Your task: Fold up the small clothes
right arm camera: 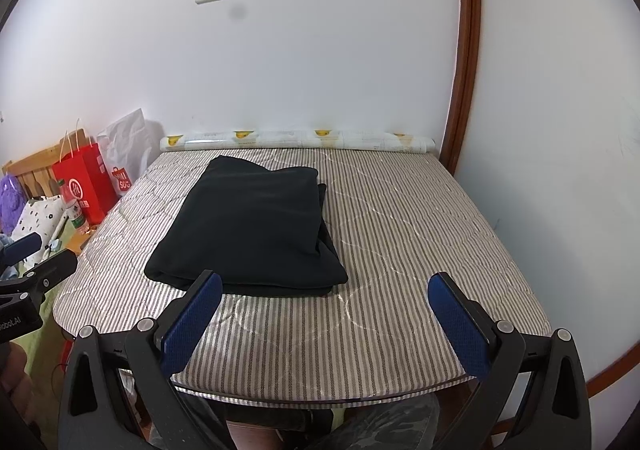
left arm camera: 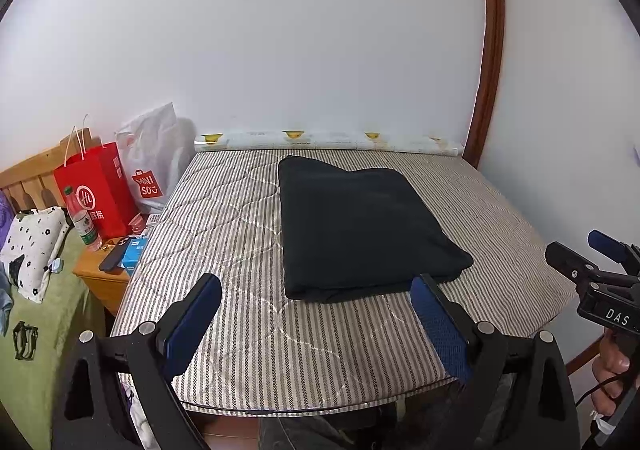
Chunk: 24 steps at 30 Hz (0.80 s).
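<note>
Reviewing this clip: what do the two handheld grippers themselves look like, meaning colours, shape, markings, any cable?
Both are matte black frames with silver screw heads. The left gripper and the right gripper each carry two flat fingers faced with blue textured pads. In the left wrist view the right gripper's body bears white lettering "DAS" and a thin black cable trails under its handle. No sleeve shows.

Folded black garment [right arm camera: 248, 230] lies on striped mattress [right arm camera: 400, 250]; right gripper [right arm camera: 326, 324] gapes empty.
</note>
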Each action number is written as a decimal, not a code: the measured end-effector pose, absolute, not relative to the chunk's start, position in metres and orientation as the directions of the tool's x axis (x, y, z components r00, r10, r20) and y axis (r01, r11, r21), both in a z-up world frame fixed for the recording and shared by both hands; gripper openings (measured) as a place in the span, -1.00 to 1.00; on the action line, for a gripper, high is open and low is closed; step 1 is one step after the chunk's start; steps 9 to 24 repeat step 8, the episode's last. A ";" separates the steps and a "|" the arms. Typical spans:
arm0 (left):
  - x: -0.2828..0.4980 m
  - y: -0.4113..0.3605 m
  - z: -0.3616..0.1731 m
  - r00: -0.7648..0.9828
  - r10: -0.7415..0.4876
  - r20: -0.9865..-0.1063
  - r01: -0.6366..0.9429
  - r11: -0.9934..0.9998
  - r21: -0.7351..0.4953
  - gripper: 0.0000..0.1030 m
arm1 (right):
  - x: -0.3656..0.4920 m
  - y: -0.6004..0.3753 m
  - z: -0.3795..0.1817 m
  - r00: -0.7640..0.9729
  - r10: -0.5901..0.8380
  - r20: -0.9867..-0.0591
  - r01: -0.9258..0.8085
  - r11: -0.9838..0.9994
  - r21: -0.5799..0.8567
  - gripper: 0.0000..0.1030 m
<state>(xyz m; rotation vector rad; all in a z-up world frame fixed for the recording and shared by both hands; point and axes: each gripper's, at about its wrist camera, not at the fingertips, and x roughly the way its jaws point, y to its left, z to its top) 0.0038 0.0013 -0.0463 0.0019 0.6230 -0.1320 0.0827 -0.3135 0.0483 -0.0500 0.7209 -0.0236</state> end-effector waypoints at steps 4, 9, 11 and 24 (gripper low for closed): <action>0.004 0.001 -0.047 0.803 -0.122 -0.583 0.123 0.992 -0.038 0.86 | 0.082 -0.313 0.047 0.750 -0.042 -0.661 0.006 0.998 -0.056 0.97; 0.005 0.003 -0.047 0.803 -0.124 -0.583 0.123 0.992 -0.041 0.86 | 0.082 -0.313 0.046 0.750 -0.040 -0.660 0.004 0.998 -0.056 0.97; 0.005 0.003 -0.047 0.803 -0.124 -0.583 0.123 0.992 -0.041 0.86 | 0.082 -0.313 0.046 0.750 -0.040 -0.660 0.004 0.998 -0.056 0.97; 0.005 0.003 -0.047 0.803 -0.124 -0.583 0.123 0.992 -0.041 0.86 | 0.082 -0.313 0.046 0.750 -0.040 -0.660 0.004 0.998 -0.056 0.97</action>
